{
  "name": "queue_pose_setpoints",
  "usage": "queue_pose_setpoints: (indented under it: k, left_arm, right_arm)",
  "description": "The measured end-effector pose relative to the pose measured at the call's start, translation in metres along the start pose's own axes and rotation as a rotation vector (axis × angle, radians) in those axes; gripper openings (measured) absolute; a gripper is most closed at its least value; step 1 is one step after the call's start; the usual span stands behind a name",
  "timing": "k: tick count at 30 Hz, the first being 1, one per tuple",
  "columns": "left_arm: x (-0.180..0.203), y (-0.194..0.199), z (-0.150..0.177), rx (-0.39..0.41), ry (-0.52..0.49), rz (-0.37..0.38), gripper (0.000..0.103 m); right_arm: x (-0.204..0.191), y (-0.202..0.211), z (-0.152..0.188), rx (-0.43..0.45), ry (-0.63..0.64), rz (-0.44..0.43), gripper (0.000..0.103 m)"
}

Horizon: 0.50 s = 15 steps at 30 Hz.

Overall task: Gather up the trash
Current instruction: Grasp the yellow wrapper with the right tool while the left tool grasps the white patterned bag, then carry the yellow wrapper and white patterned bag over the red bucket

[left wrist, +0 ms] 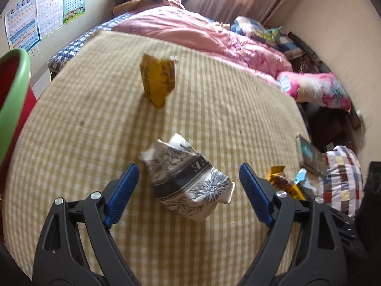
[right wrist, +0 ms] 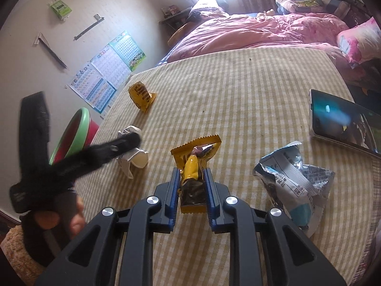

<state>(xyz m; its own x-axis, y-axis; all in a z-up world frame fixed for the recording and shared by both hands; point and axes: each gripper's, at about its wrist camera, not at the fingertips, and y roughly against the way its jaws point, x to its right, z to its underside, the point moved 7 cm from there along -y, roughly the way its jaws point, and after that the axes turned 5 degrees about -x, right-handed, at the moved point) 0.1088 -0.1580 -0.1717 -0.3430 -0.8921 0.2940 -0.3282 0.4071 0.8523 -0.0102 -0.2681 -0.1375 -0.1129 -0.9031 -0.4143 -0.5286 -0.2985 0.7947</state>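
Clamping a yellow snack wrapper (right wrist: 194,174) between its blue pads (right wrist: 175,190), the right gripper (right wrist: 191,188) sits low in the centre of the right wrist view, the wrapper's torn top sticking up past the fingertips. Just right of it lies a crumpled white-and-blue wrapper (right wrist: 295,178) on the yellow checked bed cover (right wrist: 238,90). Farther right, near the frame edge, a phone (right wrist: 340,121) lies flat with its screen lit. To the left, a blurred black gripper arm crosses the frame over a crumpled paper cup (right wrist: 135,160), and beyond that, at centre left, another yellow wrapper (right wrist: 141,95) rests on the cover. A green-rimmed red bin (right wrist: 76,133) stands off the cover's left edge. A pink quilt (right wrist: 262,31) fills the upper right.

In the left wrist view, the left gripper (left wrist: 188,186) is spread wide, its blue pads (left wrist: 123,188) on either side of the crumpled paper cup (left wrist: 188,181), which has a black-and-white floral print; neither pad touches it. The yellow wrapper (left wrist: 158,81) stands above it in the upper middle of the frame. At lower right, partly behind the right-hand finger, the yellow snack wrapper (left wrist: 282,181) and a bit of the white-and-blue wrapper (left wrist: 302,178) show. The bin's rim (left wrist: 14,95) curves along the left edge.
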Motion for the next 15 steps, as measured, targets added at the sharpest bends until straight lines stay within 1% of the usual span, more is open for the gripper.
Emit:
queue_pose_setpoints:
  k: [1,2,3,4,11,15]
  left_arm:
    - [0.000,-0.003,0.002,-0.008,0.001,-0.004,0.084]
    - [-0.001,-0.004,0.003,-0.011,0.000,-0.007,0.080]
    - [-0.001,-0.005,0.004,-0.008,-0.005,-0.017,0.074]
    - [0.000,-0.004,0.004,-0.006,-0.011,-0.020,0.072]
    - [-0.006,0.020,0.002,0.085,-0.067,-0.068,0.071]
    - [-0.021,0.035,0.009,0.106,-0.065,-0.108,0.071]
  right_arm:
    - [0.000,0.000,0.000,0.001,0.001,-0.003,0.020]
    - [0.000,0.001,0.001,0.002,0.001,-0.005,0.020]
    - [0.000,0.001,0.000,0.001,0.001,-0.004,0.020]
    - [0.000,0.000,0.000,0.001,0.000,-0.003,0.020]
    - [-0.007,0.000,-0.005,0.006,0.002,-0.023,0.020]
    - [-0.015,-0.002,-0.007,0.003,0.013,-0.035,0.020]
